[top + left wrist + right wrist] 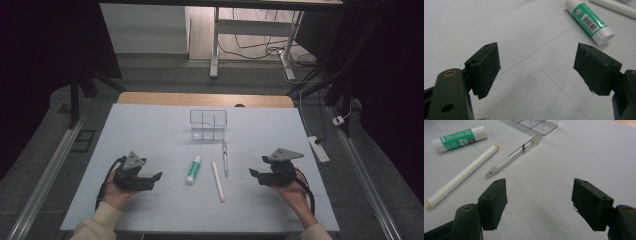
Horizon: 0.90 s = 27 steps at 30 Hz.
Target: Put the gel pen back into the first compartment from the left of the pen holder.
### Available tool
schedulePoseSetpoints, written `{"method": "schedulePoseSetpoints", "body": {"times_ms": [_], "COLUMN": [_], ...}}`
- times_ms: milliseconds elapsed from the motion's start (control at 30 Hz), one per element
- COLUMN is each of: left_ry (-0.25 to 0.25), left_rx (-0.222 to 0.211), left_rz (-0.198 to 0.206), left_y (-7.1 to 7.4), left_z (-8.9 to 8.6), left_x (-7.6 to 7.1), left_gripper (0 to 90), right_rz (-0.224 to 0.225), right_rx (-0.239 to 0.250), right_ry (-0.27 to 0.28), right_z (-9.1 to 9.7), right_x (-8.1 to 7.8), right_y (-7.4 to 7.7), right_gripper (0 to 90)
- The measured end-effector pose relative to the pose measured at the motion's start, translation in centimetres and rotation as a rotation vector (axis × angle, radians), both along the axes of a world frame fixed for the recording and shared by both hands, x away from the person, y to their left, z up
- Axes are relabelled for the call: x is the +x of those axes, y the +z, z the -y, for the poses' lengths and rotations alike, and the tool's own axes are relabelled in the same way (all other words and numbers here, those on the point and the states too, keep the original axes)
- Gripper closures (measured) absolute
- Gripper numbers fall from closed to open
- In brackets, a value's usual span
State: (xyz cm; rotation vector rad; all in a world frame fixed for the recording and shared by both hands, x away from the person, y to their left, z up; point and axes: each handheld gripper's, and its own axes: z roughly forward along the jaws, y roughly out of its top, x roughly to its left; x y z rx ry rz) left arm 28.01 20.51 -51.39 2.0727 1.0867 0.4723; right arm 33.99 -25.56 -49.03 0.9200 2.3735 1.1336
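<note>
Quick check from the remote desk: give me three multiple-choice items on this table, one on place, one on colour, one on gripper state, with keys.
1. Where does the glue stick lie?
A. inside the clear organizer
B. on the mat, left of the white stick
C. between a gripper's jaws

2. Its label colour?
A. green
B. red
C. blue

3. The left gripper and right gripper are:
A. both shut
B. one holding the pen
C. both open, empty

Key: B, it lies flat on the mat; A, green band; C, jaws stand apart over bare mat.

both hands low and well apart, left gripper [156, 177] and right gripper [253, 173] wide open, apparently turned inward.
</note>
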Motion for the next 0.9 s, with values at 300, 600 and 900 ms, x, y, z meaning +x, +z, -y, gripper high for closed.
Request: {"method": "schedulePoseSetpoints", "body": {"times_ms": [300,600,900], "left_ry": [0.003,0.006,0.005], "left_rx": [0.003,0.007,0.006], "left_rz": [0.000,0.004,-0.001], "left_y": [0.0,-0.1,-0.1], "left_z": [0.0,0.1,-0.1], "left_x": [0.0,0.0,0.0], "left_gripper": [21.4,21.4,21.6], "right_rz": [-0.014,-0.024,-0.044], "right_rx": [-0.009,-0.020,-0.032], "right_ry": [0.021,0.036,0.058], "right_z": [-1.6,-3.5,-5.2], "right_x": [0.6,1.0,1.6], "right_y": [0.2,0.6,0.5], "right_gripper": [28.5,29.0,29.0]}}
